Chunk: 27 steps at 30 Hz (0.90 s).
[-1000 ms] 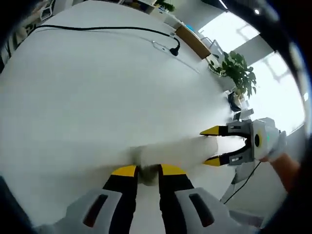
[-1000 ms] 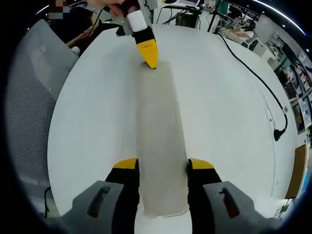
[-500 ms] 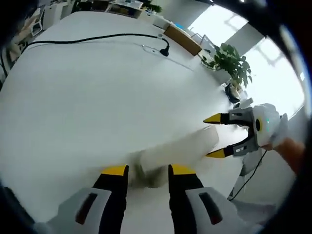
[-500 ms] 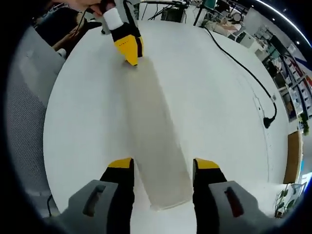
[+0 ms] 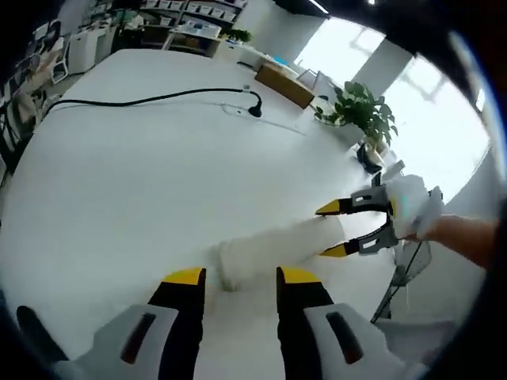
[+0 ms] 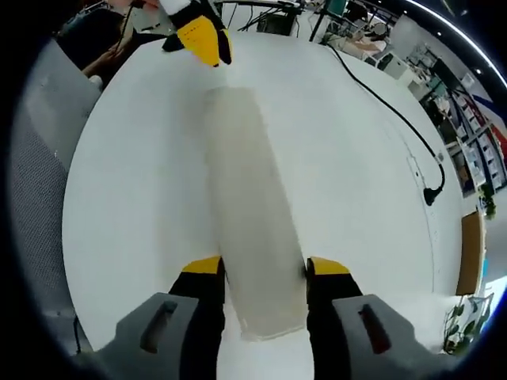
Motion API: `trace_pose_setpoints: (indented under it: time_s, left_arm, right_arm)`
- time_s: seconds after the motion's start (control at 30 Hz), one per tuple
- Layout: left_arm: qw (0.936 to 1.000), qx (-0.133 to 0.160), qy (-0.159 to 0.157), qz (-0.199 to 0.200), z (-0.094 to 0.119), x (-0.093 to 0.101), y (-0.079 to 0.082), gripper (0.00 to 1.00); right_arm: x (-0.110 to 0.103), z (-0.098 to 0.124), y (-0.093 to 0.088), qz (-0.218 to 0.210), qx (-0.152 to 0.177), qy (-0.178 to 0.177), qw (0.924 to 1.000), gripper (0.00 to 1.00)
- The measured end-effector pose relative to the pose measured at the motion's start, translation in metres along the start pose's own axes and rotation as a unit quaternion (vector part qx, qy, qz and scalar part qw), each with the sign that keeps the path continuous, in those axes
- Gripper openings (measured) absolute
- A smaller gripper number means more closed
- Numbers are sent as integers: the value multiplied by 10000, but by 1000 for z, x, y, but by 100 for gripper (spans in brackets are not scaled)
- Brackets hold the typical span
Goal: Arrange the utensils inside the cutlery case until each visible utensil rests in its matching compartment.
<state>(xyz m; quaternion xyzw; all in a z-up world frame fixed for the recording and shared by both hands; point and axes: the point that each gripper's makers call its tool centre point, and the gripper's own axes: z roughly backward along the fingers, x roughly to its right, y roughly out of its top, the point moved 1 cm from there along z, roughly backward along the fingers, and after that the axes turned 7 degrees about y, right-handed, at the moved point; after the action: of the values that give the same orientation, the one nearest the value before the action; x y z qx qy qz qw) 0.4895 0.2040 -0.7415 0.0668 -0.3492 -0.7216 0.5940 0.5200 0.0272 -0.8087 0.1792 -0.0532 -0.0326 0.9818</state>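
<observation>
Jaws of our right gripper (image 6: 264, 267) straddle the near end of the cutlery case (image 6: 252, 210), touching its sides; whether they grip we cannot tell. Our left gripper (image 5: 234, 275) stands open just short of its far end. On the desk (image 6: 348, 158) the case looks light, stiff and smooth, best held across its narrow width.

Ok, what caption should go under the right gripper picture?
Right gripper straddles one end of the pale case on the white table; left gripper beyond its far end.
</observation>
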Motion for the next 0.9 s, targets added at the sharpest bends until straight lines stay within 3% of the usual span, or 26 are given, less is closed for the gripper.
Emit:
trace_pose_setpoints:
  time_s: [0.07, 0.17, 0.23, 0.3, 0.4, 0.5, 0.63, 0.77, 0.83, 0.9]
  left_arm:
    - [9995, 78, -255, -184, 16, 13, 0, 39]
    - [9973, 619, -390, -99, 55, 25, 1, 50]
    - [9973, 608, -409, -18, 69, 28, -6, 51]
    - [9959, 802, -400, -75, 94, 33, -17, 51]
    - [9961, 804, -295, -226, 114, 37, -34, 54]
    - [9949, 783, -165, -617, 127, 40, -46, 59]
    - [9940, 766, -140, -767, 146, 52, -60, 63]
    - [9919, 791, -230, -969, 162, 62, -66, 67]
    - [9880, 906, -91, -1247, 170, 59, -66, 71]
    - [9875, 943, -32, -1261, 177, 57, -68, 72]
  right_arm:
    - [-3, 0, -1, 67, -38, 22, 10000, 37]
    - [-4, 0, 1, 184, 42, 18, 9998, 37]
    - [-4, 0, 1, 100, 85, -7, 9999, 37]
    - [-3, 0, 3, 158, 114, 0, 9998, 37]
    - [-3, 0, 3, 224, 60, 16, 9997, 37]
    - [-4, 3, 3, 101, 94, 19, 9999, 37]
    - [-1, 16, 0, -34, 106, -279, 9995, 40]
    - [-6, 47, 7, -632, 621, -625, 9941, 47]
    - [-7, 67, 9, -973, 996, -906, 9861, 48]
    - [-15, 87, 9, -1394, 1348, -1070, 9752, 46]
